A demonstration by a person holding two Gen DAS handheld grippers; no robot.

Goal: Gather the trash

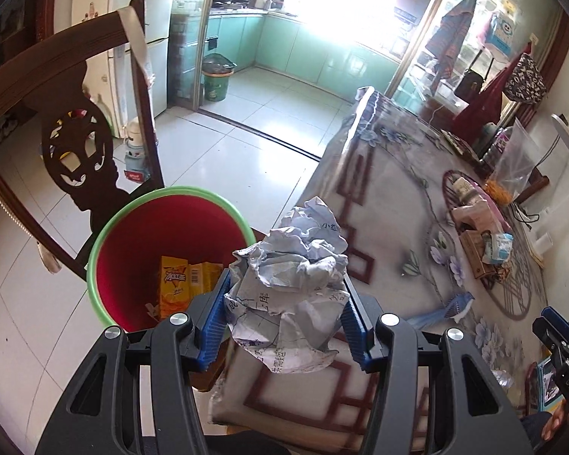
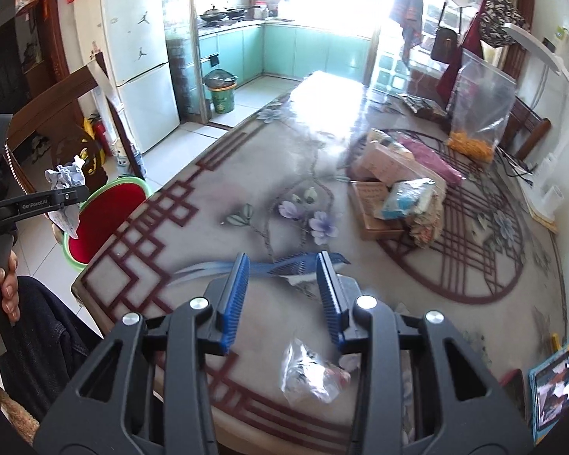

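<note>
My left gripper (image 1: 284, 303) pinches a crumpled paper (image 1: 292, 280) at the desk (image 1: 394, 204) edge, just beside the red bin (image 1: 132, 261); the wad hides part of the bin's rim and of the yellow cartons (image 1: 186, 284) inside. My right gripper (image 2: 282, 295) is spread with nothing between its pads, above the desk, and a clear wrapper (image 2: 311, 373) lies below it, partly cut off by the gripper body and too glary to make out.
</note>
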